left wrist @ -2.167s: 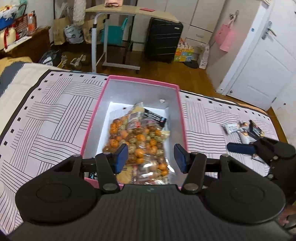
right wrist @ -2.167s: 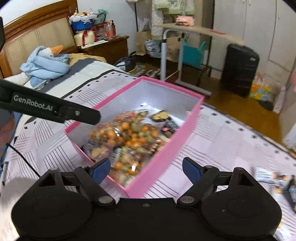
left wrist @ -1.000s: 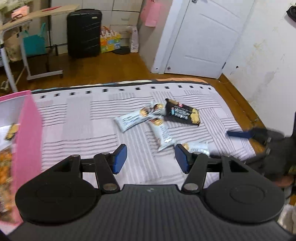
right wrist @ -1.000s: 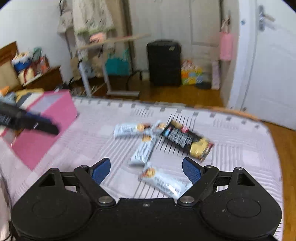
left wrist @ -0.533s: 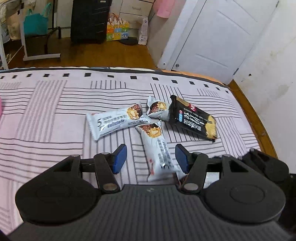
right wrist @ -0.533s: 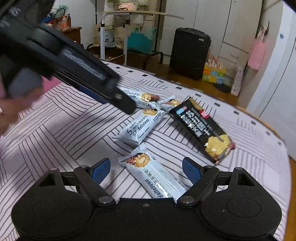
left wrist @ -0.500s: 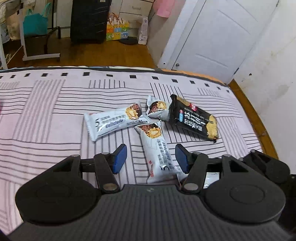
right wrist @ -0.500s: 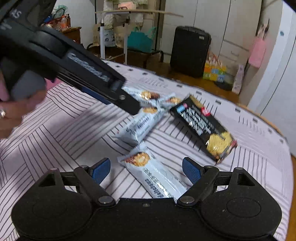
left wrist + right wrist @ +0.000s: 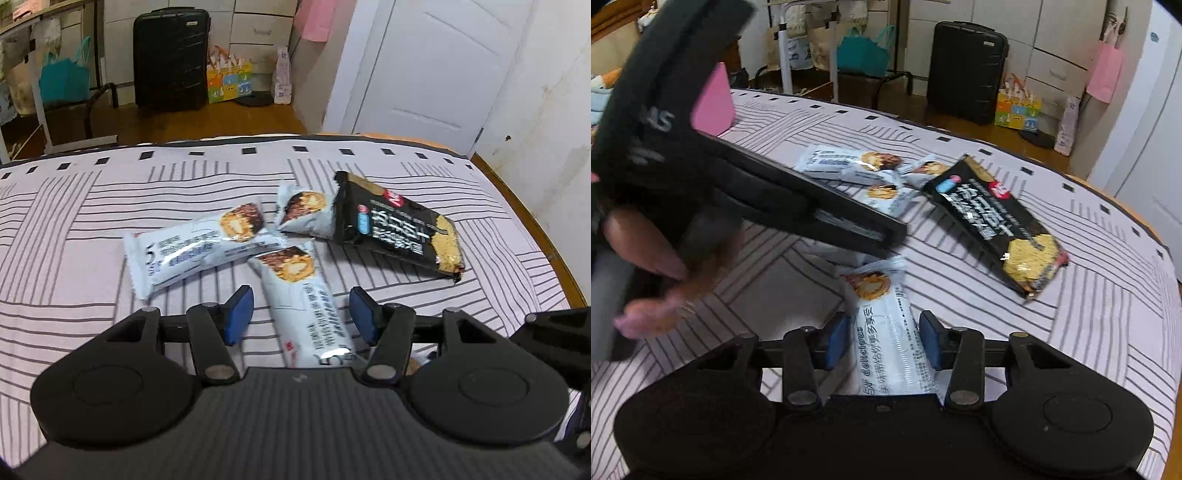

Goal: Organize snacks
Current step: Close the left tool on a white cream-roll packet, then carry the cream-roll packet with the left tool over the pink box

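Observation:
Several snack packs lie on the striped bedspread [image 9: 74,229]. My left gripper [image 9: 301,314] straddles a white snack bar [image 9: 299,291]; its jaws are closing, with a small gap at each pad. In the right wrist view my right gripper [image 9: 884,339] is closing, and its blue pads press the sides of another white snack bar [image 9: 886,332]. Further off lie a long white bar [image 9: 199,251], a small white pack [image 9: 306,214] and a black packet [image 9: 399,236], also visible as the black packet [image 9: 993,225].
A corner of the pink box [image 9: 714,107] shows at the left of the right wrist view, behind a hand [image 9: 665,288] on the left tool. The bed's wooden edge [image 9: 535,221] runs at the right. A black suitcase [image 9: 170,59] and white door [image 9: 424,74] stand beyond.
Both grippers swung from the pink box to the snacks and sank. The right jaws closed from wide onto a white bar. The left came down over another bar.

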{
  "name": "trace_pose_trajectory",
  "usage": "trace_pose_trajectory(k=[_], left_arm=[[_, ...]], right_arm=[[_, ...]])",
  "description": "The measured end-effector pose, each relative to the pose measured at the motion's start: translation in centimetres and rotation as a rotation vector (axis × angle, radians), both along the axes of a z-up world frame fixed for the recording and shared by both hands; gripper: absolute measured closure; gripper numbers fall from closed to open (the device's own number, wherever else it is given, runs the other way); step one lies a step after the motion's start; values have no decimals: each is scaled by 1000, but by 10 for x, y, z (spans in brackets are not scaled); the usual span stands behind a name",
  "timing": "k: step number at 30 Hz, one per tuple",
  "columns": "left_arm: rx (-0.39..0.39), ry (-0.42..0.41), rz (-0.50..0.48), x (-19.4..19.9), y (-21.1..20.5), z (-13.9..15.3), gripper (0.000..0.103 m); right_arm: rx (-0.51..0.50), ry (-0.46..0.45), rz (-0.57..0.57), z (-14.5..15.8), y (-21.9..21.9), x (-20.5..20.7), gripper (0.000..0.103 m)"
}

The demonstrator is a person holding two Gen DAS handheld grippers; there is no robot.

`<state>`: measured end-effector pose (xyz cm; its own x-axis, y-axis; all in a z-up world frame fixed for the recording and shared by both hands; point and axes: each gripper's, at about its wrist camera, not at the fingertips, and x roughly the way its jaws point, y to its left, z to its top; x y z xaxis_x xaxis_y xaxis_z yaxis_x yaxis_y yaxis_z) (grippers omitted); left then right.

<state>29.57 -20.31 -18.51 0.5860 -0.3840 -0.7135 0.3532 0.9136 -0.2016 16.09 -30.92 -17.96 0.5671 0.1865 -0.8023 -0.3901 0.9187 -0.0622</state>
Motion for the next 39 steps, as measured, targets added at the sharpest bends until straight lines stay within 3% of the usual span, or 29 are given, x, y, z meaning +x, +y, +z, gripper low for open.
trace_pose_trajectory(k=[1,3,8,13,24,32,36,39], left_arm=[[-3,5,5,0,1,1,50],[-13,27,0,0,2,3,66],[-41,90,12,5,16,6,76],[-59,121,16,4,24,7,78],[-102,135,38,-13,41,27,78],[-94,130,42,-30,46,50,78],[-92,155,39,-39,53,59,78],[-95,180,41,-44,58,65,78]], right_arm=[[-2,0,2,0,0,-1,60],[6,2,-5,0,-2,-3,62],[42,16,-48,1,-6,-2,69],[101,18,-65,-2,-11,3,72],[12,18,-85,2,5,-6,74],[33,34,-158,15,5,-14,74],[37,100,-241,18,10,-12,74],[112,148,-252,22,16,-19,74]])
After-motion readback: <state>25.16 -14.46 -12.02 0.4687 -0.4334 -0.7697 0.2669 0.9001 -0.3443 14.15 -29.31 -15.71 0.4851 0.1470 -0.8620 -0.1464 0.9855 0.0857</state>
